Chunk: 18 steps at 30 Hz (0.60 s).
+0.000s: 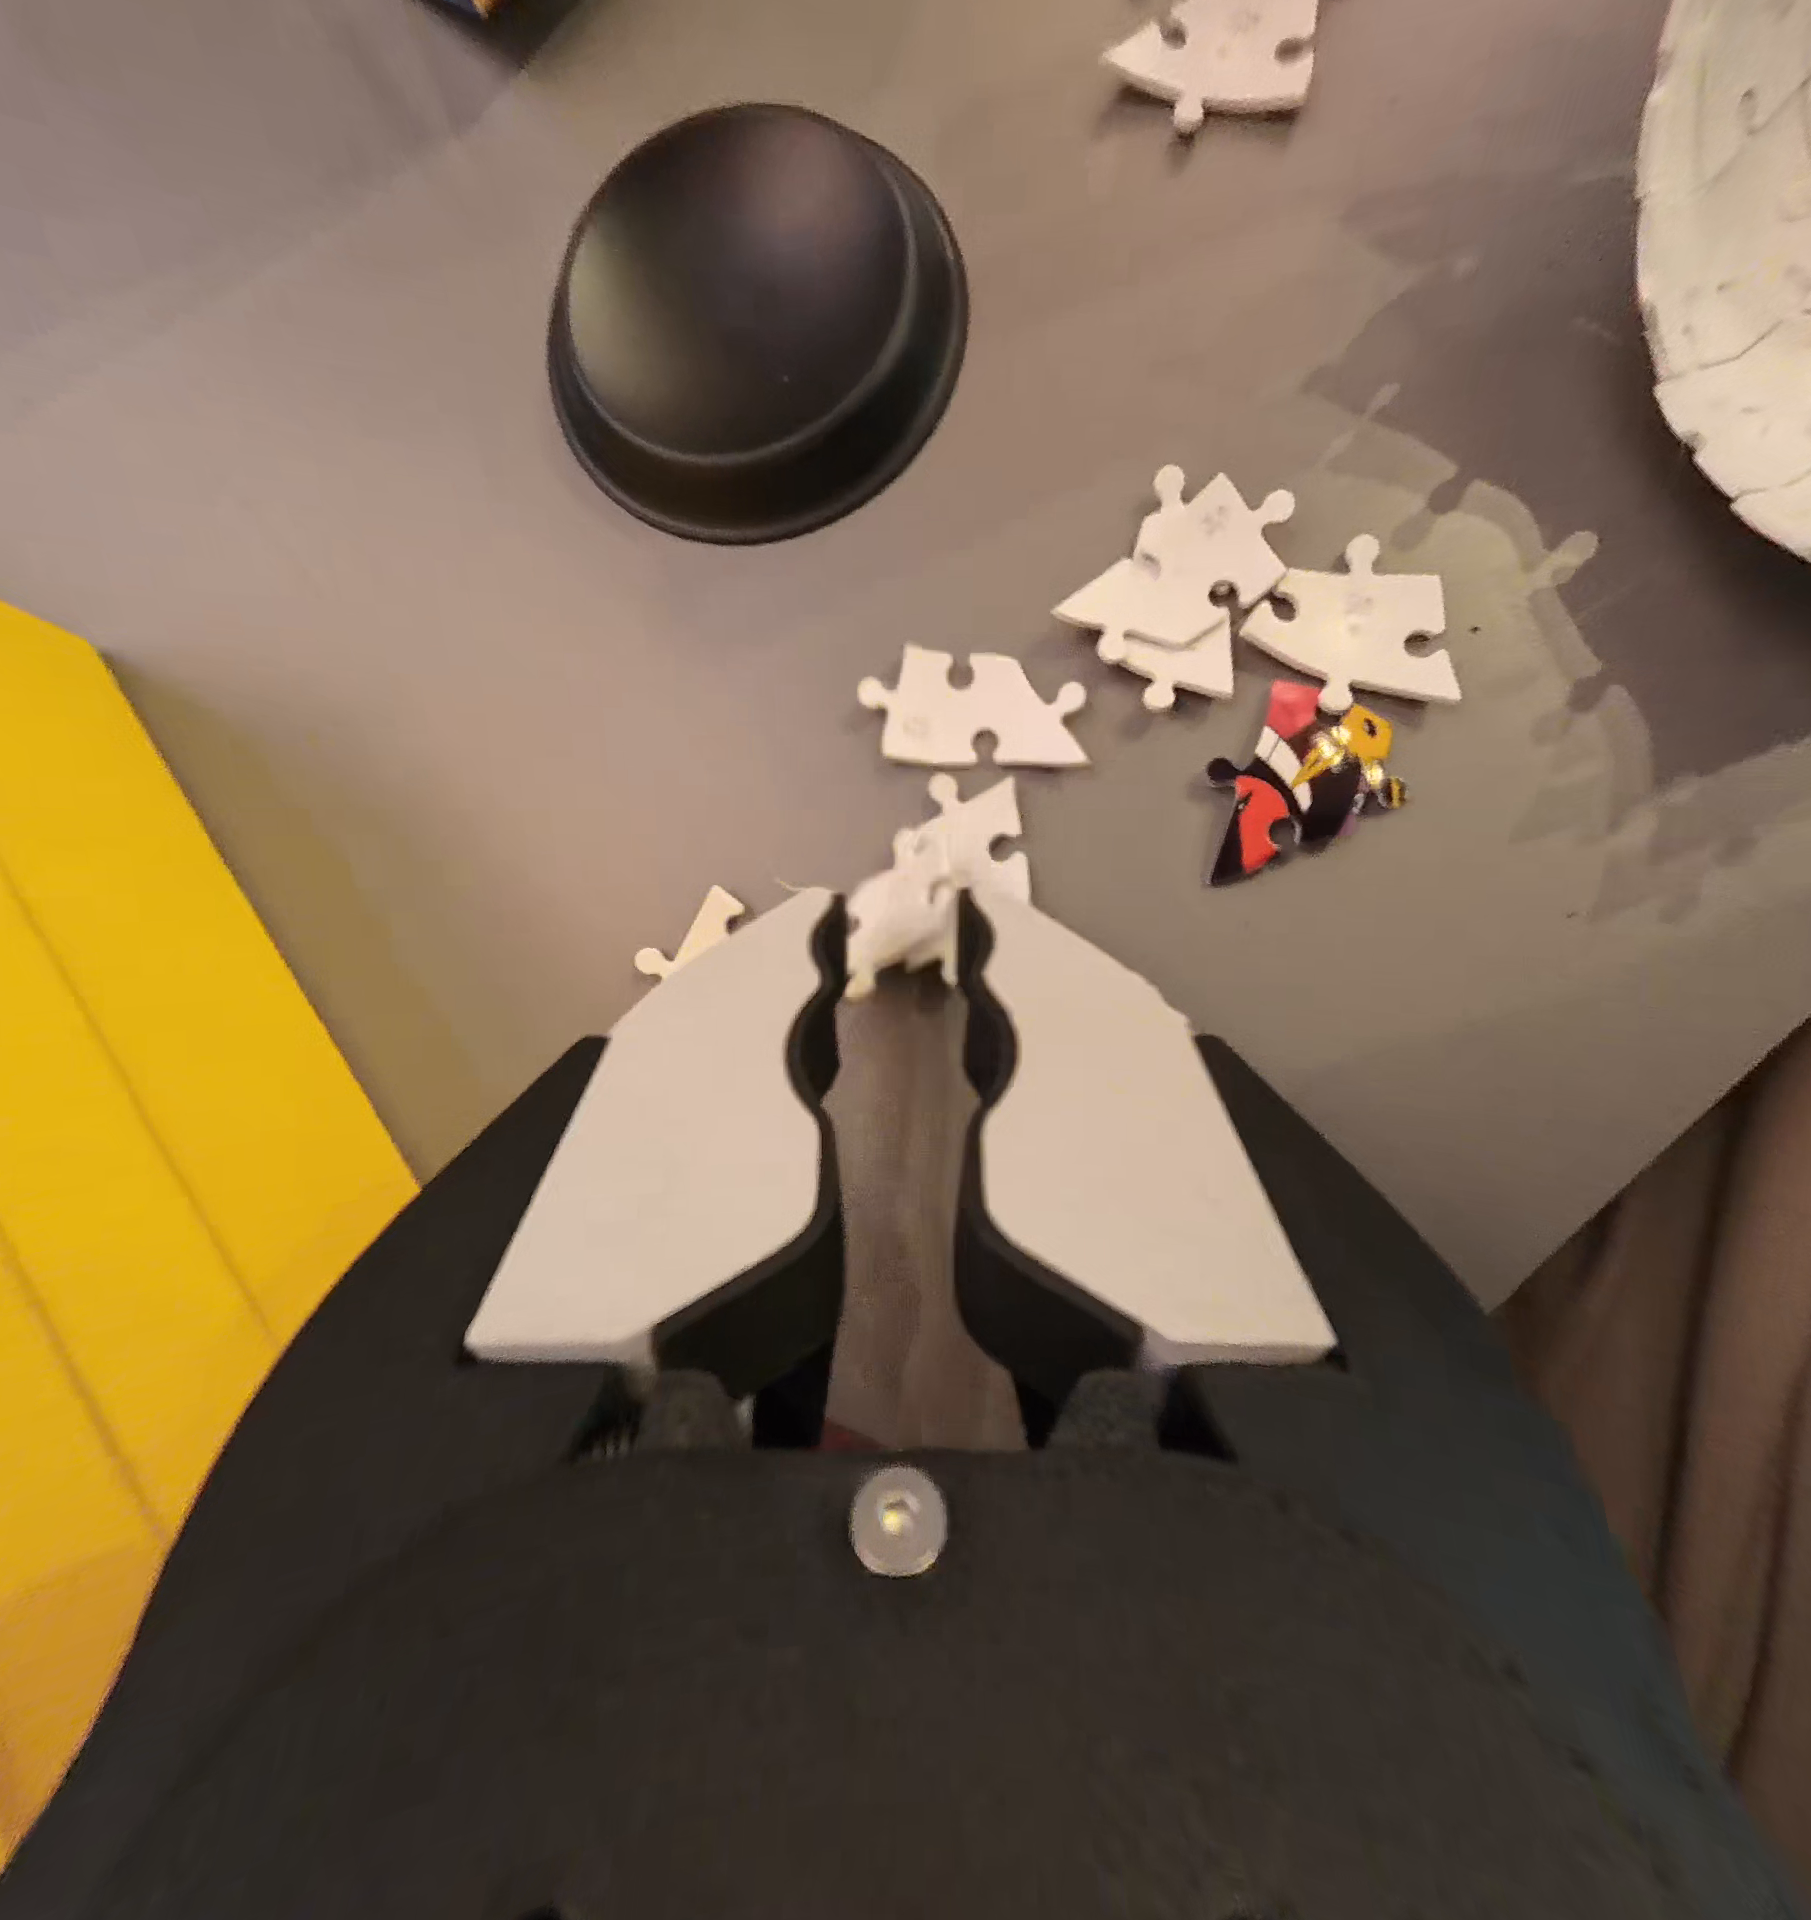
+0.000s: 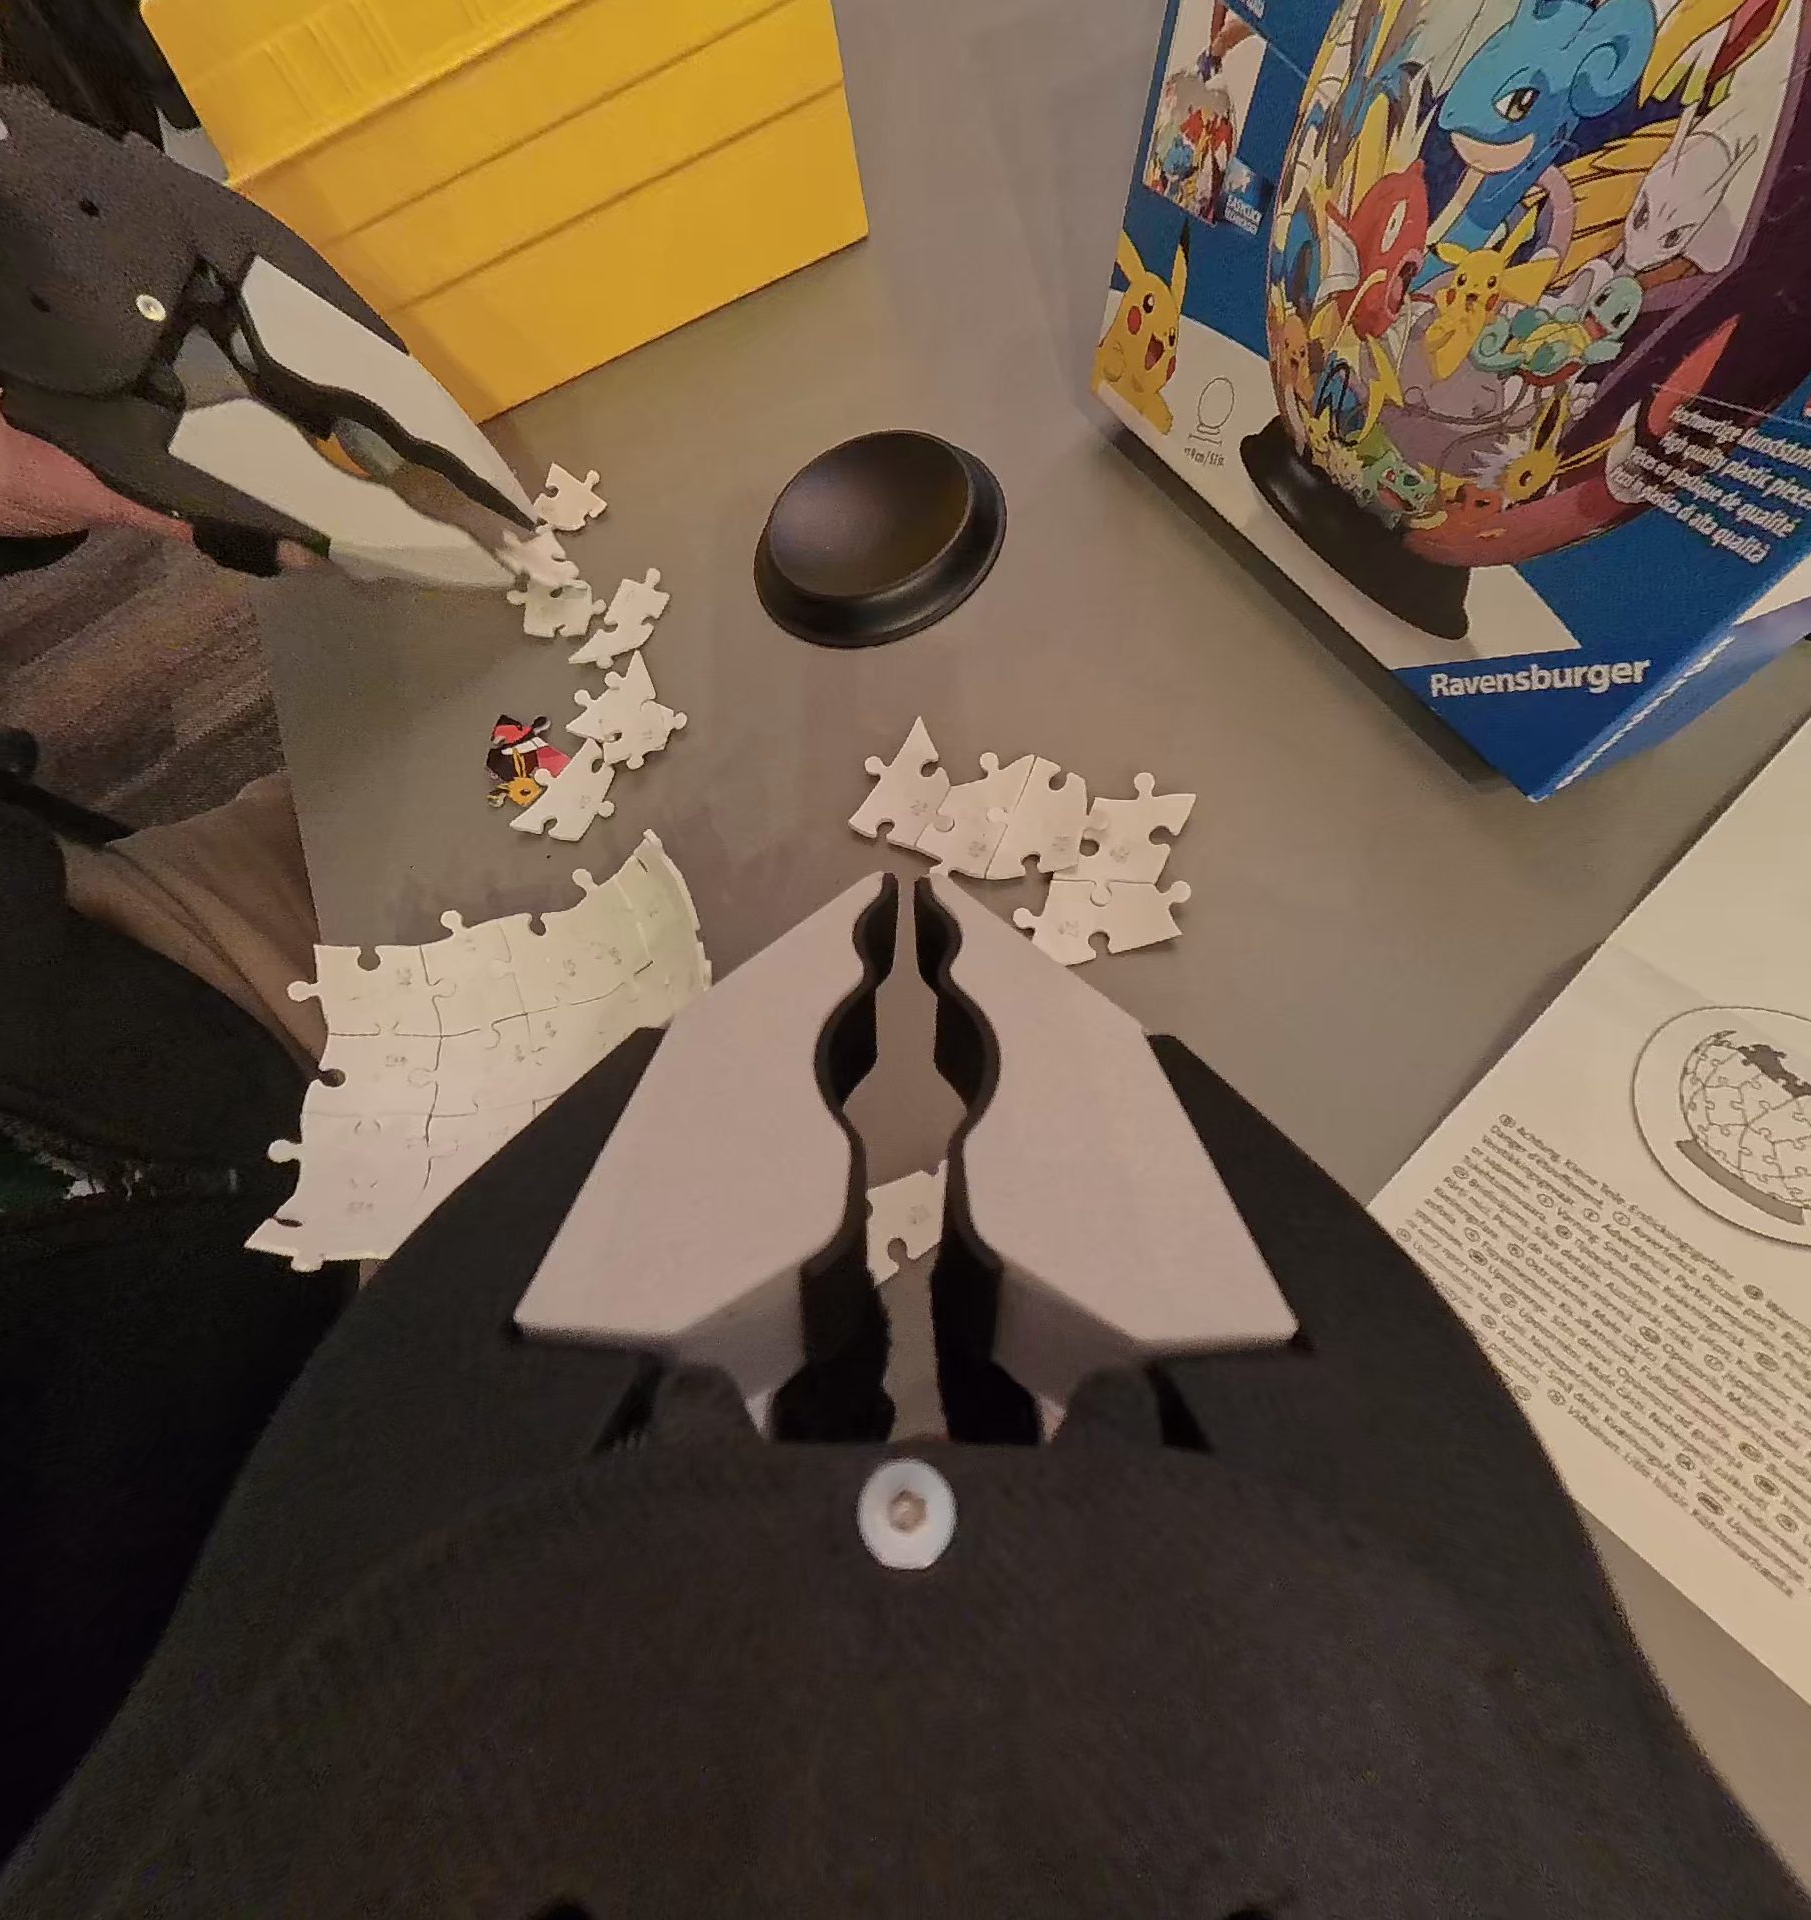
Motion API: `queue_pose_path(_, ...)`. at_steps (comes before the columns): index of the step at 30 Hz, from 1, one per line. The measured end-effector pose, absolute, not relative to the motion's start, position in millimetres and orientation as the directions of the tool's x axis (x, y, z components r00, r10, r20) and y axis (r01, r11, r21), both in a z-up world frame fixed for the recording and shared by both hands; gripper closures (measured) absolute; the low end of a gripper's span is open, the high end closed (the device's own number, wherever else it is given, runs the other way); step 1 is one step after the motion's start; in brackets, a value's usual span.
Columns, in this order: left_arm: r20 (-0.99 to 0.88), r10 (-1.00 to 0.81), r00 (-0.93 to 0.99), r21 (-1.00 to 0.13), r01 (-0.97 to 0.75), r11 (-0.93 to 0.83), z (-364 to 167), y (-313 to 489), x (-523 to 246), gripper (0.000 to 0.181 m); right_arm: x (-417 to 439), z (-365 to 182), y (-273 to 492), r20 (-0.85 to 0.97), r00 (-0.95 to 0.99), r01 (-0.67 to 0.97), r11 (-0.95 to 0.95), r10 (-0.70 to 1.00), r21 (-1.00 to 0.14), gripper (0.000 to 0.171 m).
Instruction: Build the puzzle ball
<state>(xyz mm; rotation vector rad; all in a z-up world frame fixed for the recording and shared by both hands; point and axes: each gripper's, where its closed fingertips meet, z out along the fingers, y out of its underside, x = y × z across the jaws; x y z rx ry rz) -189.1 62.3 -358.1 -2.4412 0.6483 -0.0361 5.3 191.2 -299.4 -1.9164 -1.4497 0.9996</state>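
Note:
My left gripper (image 1: 899, 920) is shut on a white puzzle piece (image 1: 896, 935), low over a scatter of loose white pieces (image 1: 968, 707). It also shows in the right wrist view (image 2: 527, 530), at the upper left, held by a hand. One colourful piece (image 1: 1296, 790) lies face up among the white ones. My right gripper (image 2: 906, 883) is shut with nothing between its tips, just short of a joined cluster of white pieces (image 2: 1026, 831). A curved assembled section (image 2: 485, 1029) lies to its left. The black ball stand (image 2: 880, 535) sits mid-table.
A yellow box (image 2: 527, 156) stands at the back left. The blue puzzle box (image 2: 1503, 312) is at the back right. An instruction sheet (image 2: 1659, 1299) lies at the right. A white piece (image 2: 906, 1216) shows through the gap under my right fingers. The left gripper's tips are roughly 25 centimetres from the right gripper's. From either gripper's tips it is about 15 centimetres to the curved assembled section (image 2: 485, 1029).

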Motion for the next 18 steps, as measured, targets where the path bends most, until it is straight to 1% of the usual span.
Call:
queue_pose_path(2, -0.144, -0.466, 0.873, -0.517, -0.468, -0.717, -363.7, 59.6, -191.0, 0.152, 5.9, -298.9, 191.6, -0.242, 0.151, 0.563, -0.284, 0.959, -0.776, 0.169)
queue_pose_path(4, -0.156, -0.475, 0.866, -0.518, -0.481, -0.707, -362.8, 60.9, -189.9, 0.138, 6.6, -298.9, 192.3, -0.241, 0.153, 0.564, -0.285, 0.959, -0.776, 0.169)
queue_pose_path(7, -0.114, -0.490, 0.864, -0.561, -0.463, -0.686, -354.0, 66.2, -179.1, 0.136, 6.7, -297.9, 192.5, -0.241, 0.152, 0.561, -0.284, 0.959, -0.778, 0.169)
queue_pose_path(9, -0.126, -0.511, 0.851, -0.569, -0.483, -0.665, -349.9, 70.2, -171.4, 0.133, 7.1, -298.3, 192.5, -0.240, 0.152, 0.562, -0.284, 0.959, -0.777, 0.169)
queue_pose_path(12, -0.114, -0.565, 0.817, -0.589, -0.514, -0.624, -346.6, 76.3, -148.9, 0.138, 6.8, -298.2, 192.3, -0.244, 0.151, 0.560, -0.287, 0.958, -0.778, 0.169)
queue_pose_path(15, -0.121, -0.615, 0.780, -0.559, -0.565, -0.607, -355.9, 81.8, -133.4, 0.143, 6.3, -297.9, 191.5, -0.249, 0.148, 0.557, -0.289, 0.957, -0.778, 0.169)
queue_pose_path(18, -0.131, -0.654, 0.745, -0.559, -0.600, -0.572, -359.2, 92.8, -119.2, 0.148, 6.0, -297.7, 191.1, -0.249, 0.147, 0.557, -0.288, 0.957, -0.779, 0.169)
